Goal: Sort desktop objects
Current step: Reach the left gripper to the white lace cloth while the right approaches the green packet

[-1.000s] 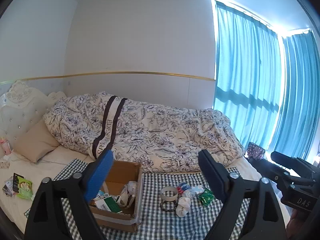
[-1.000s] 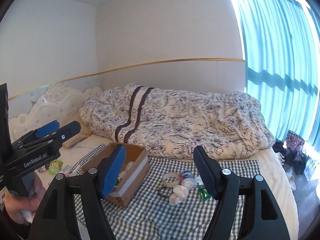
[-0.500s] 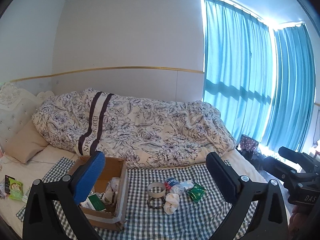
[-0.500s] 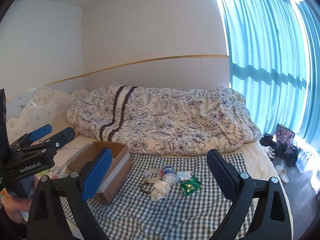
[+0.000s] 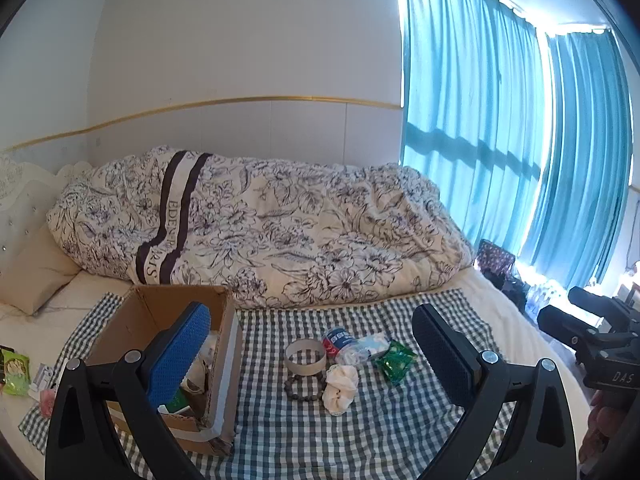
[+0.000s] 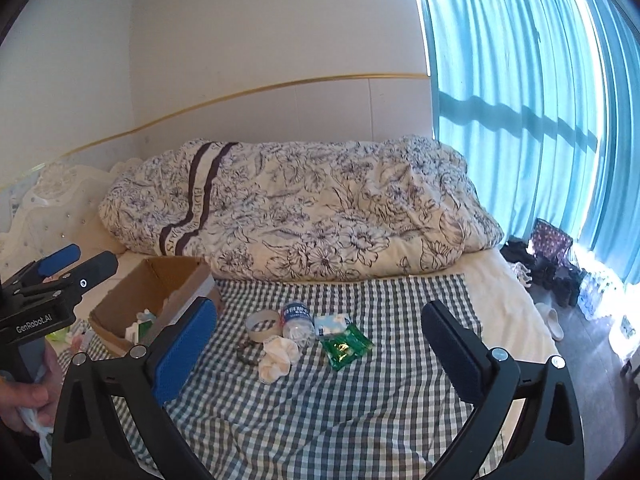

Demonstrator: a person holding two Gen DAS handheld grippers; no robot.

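Observation:
On the checked cloth (image 5: 380,432) (image 6: 360,392) lie a tape ring (image 5: 304,357) (image 6: 261,325), a bead bracelet (image 5: 305,385) (image 6: 246,354), a white sock bundle (image 5: 340,386) (image 6: 278,358), a crushed water bottle (image 5: 343,343) (image 6: 297,320), a tissue pack (image 6: 331,323) and a green packet (image 5: 396,362) (image 6: 346,347). An open cardboard box (image 5: 224,360) (image 6: 120,308) holding several items stands to their left. My left gripper (image 5: 314,352) and right gripper (image 6: 320,344) hover above and before the pile, both open and empty.
A floral duvet (image 5: 260,232) is heaped behind the cloth, a pillow (image 5: 32,268) at far left. Small packets (image 5: 16,372) lie on the sheet left of the box. Blue curtains (image 6: 540,100) and shoes on the floor (image 6: 556,280) are to the right.
Both grippers have swung to the right and tilted down toward the pile; the objects now sit closer and more centred between the fingers. Both stay open.

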